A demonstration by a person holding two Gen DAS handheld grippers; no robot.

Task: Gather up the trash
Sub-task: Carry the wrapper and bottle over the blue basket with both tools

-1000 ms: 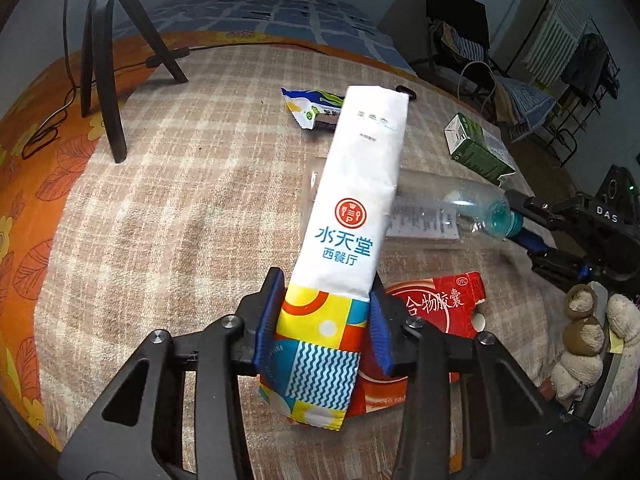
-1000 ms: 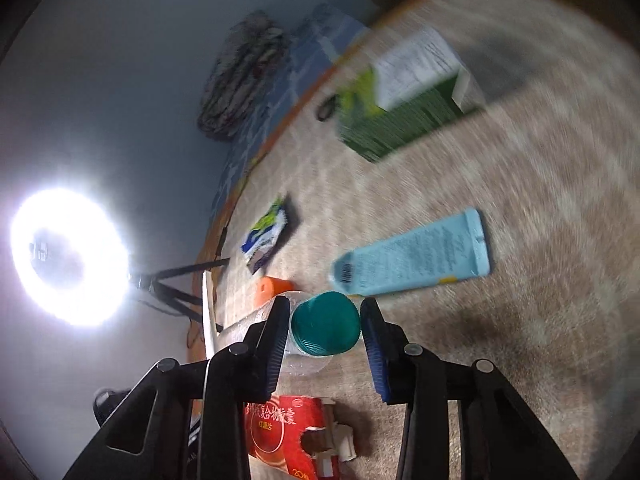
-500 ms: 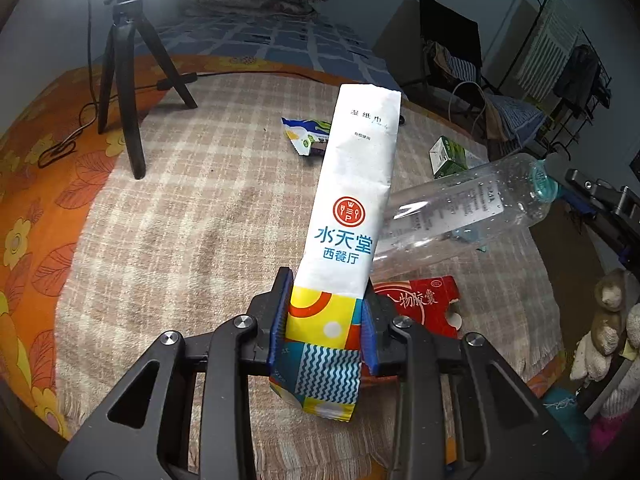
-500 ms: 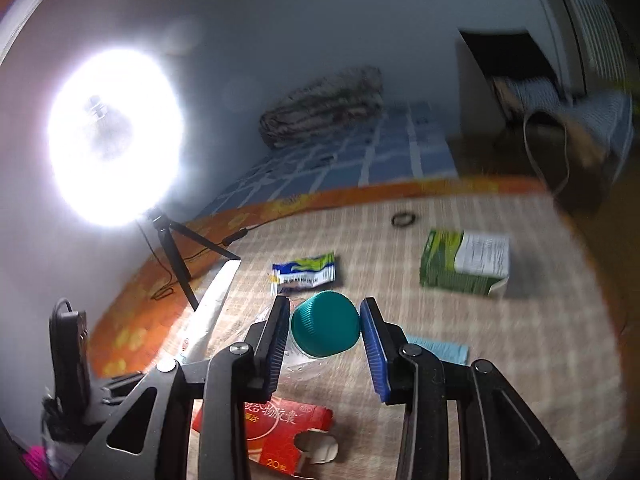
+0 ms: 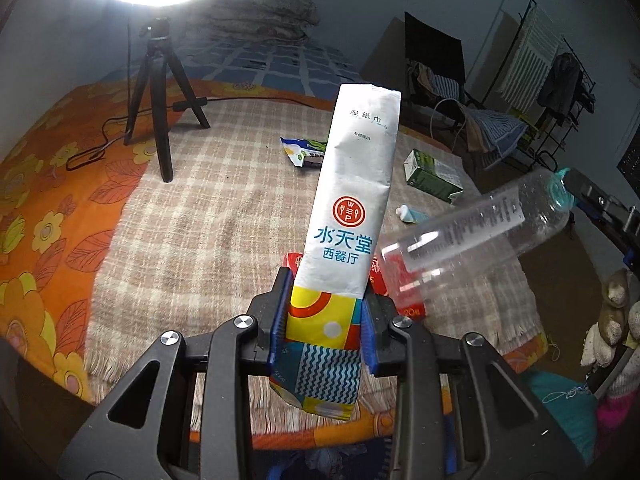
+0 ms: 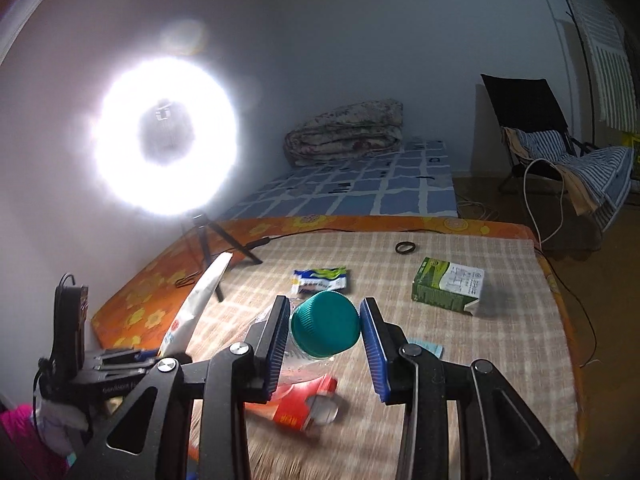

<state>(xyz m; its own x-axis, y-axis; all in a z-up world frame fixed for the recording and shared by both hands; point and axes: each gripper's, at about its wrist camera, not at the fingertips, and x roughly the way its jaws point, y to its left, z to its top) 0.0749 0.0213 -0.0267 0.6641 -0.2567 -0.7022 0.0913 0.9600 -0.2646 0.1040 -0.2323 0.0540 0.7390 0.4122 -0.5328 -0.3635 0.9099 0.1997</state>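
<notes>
Wipes packet (image 5: pixel 352 200) printed "水天堂 西餐厅" stands clamped in the left gripper (image 5: pixel 325 322) above the checked blanket (image 5: pixel 224 208), beside the lifted clear bottle (image 5: pixel 472 236). Only the right wrist view shows the right gripper (image 6: pixel 325 330) pinching that bottle's teal cap (image 6: pixel 325 324), and a black ring (image 6: pixel 405 246) near the green carton (image 6: pixel 446 286).

Both wrist views look forward, sharing the plaid blanket (image 5: pixel 224 200).

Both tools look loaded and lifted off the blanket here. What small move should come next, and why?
Probably carry both loads off toward a bin, which is not in view. The left tool is shut on the wet-wipe packet, and the right tool grips the clear bottle by its teal cap. Neither can pick up more.
</notes>
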